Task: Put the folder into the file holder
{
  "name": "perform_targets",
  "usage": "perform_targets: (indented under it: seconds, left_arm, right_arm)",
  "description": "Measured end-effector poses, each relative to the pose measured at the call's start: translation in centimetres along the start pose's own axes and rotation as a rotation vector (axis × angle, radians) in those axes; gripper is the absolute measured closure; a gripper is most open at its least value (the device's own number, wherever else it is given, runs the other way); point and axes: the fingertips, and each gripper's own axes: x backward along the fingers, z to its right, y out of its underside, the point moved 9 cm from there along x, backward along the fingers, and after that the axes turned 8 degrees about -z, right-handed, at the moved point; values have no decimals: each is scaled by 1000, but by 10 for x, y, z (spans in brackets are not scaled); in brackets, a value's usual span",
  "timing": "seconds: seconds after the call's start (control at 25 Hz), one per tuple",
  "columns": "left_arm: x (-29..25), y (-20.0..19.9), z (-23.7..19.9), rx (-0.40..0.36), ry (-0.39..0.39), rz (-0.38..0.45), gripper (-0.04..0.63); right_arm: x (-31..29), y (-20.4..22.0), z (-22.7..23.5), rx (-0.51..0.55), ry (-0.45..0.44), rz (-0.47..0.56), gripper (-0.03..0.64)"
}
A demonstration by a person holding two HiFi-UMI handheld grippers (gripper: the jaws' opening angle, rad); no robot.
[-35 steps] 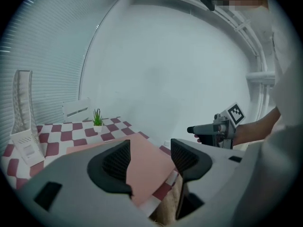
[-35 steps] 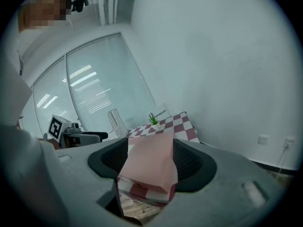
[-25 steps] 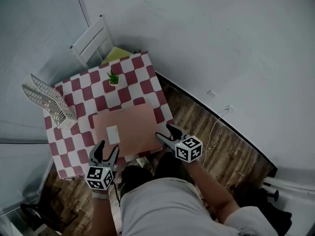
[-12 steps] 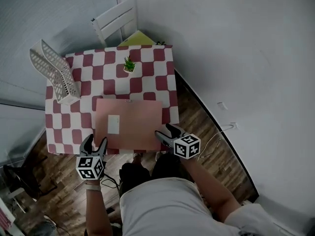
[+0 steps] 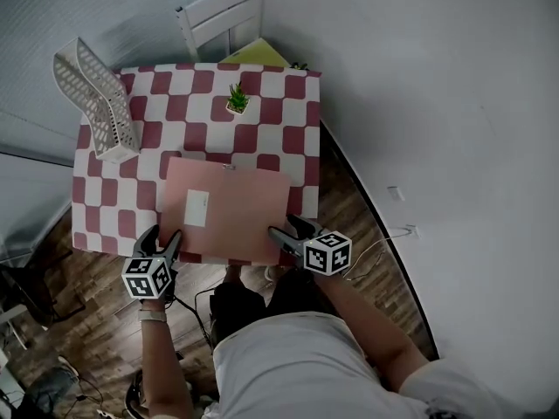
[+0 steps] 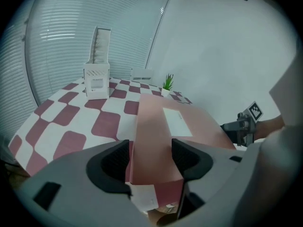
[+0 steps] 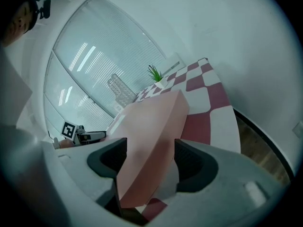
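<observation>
Straddles folder [image 5: 231, 208] corners with left tongs [image 5: 162, 236] released, right tongs [image 5: 284, 227] opening; could shove overhanging folder off surface [image 5: 105, 208] on uneven clenching.

L gripper [image 5: 162, 236] sits low in head view at ~7 o'clock, jaws pointing ~12–1. Jaws stand apart w/ a corner of the folder [image 5: 231, 212] between them; pad contact is hard to read, prob. not pressing. L forearm [image 5: 162, 356] is bare and runs up from ~6 o'clock, wrist straight. R gripper [image 5: 284, 227] at ~5 o'clock, jaws aimed ~10, opening, folder edge between them. R arm [image 5: 371, 326] comes in from ~4–5 o'clock, elbow bent.
</observation>
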Motion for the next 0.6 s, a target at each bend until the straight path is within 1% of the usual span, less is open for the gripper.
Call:
perform_targets:
  seconds: [0.08, 0.12, 0.28, 0.48, 0.6]
  left_arm:
    - [-1, 2, -1, 33, 18, 10, 338]
    - [0, 3, 0, 40, 19, 15, 351]
    - [-2, 6, 12, 53, 21, 18, 354]
    - [-8, 11, 35, 80, 16, 35, 354]
    - [-16, 10, 50, 77, 15, 38, 354]
  right_arm:
    - [-1, -1, 2, -6, -16, -9, 319]
    - [-2, -1, 4, -10, -25, -13, 319]
    - [2, -2, 12, -17, -45, -21, 319]
    - [19, -3, 27, -2, -33, -16, 319]
    - [31, -6, 42, 6, -22, -3, 319]
